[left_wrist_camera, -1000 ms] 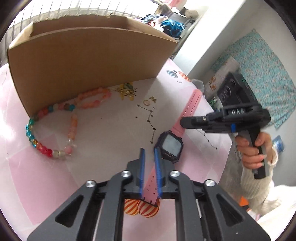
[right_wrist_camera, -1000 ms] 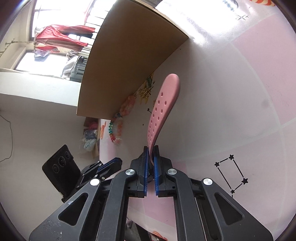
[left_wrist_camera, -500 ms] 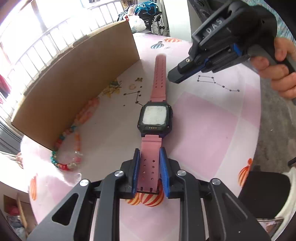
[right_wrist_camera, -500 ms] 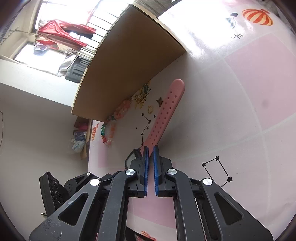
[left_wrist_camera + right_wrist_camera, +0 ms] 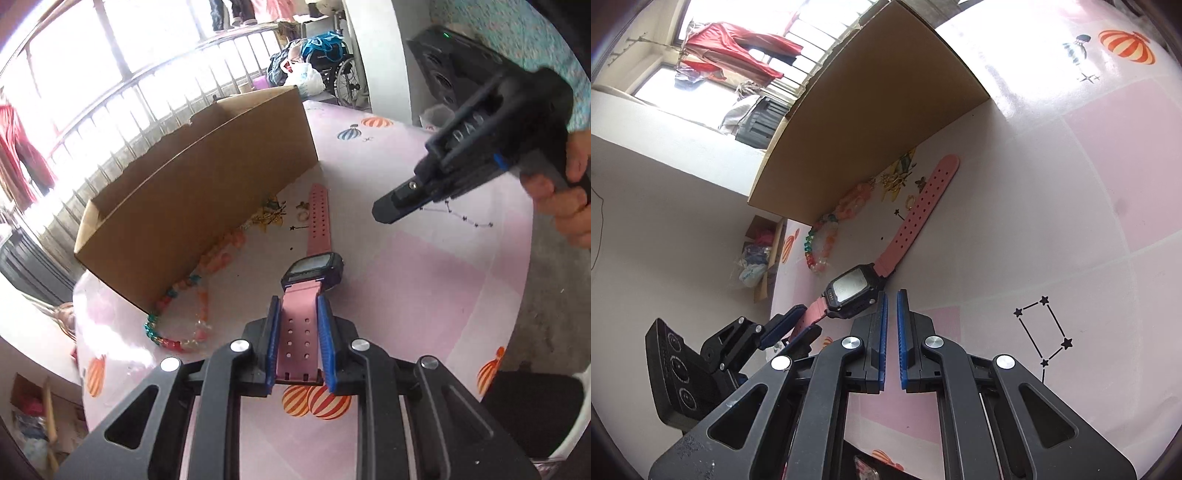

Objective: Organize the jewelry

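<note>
A pink-strapped watch [image 5: 310, 271] with a black square face lies on the pink-and-white tablecloth, its far strap flat toward the cardboard box [image 5: 207, 192]. My left gripper [image 5: 297, 301] is shut on the near strap, which fills the gap between the blue pads. From the right wrist view the watch [image 5: 851, 286] sits just ahead and left of my right gripper [image 5: 891, 295], which is shut with nothing in it and held above the cloth. In the left wrist view the right gripper [image 5: 384, 214] hovers to the right of the far strap.
A multicoloured bead bracelet [image 5: 192, 317] lies along the foot of the box. Small gold pieces [image 5: 271, 218] and a ring [image 5: 302, 216] lie beside the far strap. A hand [image 5: 569, 206] holds the right gripper. The table edge [image 5: 517, 317] curves at the right.
The right gripper let go of the far strap, which dropped flat, and drew back. The left gripper rolled, closed on the near strap and shifted, so the box is seen more from above.
</note>
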The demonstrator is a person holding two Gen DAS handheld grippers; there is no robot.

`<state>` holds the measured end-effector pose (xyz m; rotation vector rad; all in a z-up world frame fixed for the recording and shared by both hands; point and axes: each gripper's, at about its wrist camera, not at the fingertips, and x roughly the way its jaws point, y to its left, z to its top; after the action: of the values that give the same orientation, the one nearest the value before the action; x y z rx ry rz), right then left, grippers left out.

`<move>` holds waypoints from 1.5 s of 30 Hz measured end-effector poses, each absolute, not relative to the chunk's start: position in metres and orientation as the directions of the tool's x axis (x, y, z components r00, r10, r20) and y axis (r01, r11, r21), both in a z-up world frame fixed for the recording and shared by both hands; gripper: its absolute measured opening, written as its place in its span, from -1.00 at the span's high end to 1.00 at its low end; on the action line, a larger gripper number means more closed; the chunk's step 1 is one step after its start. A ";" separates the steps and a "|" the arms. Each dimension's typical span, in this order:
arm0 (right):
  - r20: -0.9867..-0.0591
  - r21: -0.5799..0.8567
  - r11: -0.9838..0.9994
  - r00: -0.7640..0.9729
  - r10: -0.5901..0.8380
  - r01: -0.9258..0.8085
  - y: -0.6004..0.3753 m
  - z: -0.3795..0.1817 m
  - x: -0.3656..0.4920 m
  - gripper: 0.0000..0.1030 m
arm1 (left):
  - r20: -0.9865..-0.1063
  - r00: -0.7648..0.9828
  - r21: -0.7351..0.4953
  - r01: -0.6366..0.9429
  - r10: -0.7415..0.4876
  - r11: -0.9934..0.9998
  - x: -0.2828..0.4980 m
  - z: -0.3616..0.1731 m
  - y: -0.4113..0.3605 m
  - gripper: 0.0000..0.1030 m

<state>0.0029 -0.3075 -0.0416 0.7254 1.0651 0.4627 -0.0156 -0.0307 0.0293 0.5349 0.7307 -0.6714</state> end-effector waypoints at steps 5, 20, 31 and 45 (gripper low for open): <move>-0.616 0.703 0.706 0.424 0.664 -0.084 -0.293 -0.028 0.011 0.87 | -0.739 0.376 -0.237 0.632 -0.559 0.738 0.038 0.033 0.010 0.64; -0.693 0.595 0.779 0.365 0.622 -0.197 -0.230 -0.031 0.078 0.85 | -0.707 0.274 -0.574 0.315 -0.652 0.755 0.104 -0.015 0.070 0.73; -0.674 0.607 0.777 0.412 0.614 -0.166 -0.245 -0.035 0.068 0.62 | -0.802 0.465 0.107 0.729 -0.374 0.677 0.054 0.004 -0.030 -0.28; -0.542 0.816 0.578 0.345 0.766 -0.002 -0.264 -0.065 0.072 0.10 | -0.751 0.379 -0.136 0.712 -0.540 0.689 0.049 -0.004 -0.022 0.14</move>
<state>0.0717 -0.2639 -0.0646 0.8288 1.1186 0.5811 0.0493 -0.0221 -0.0042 0.2238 0.8667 -0.8080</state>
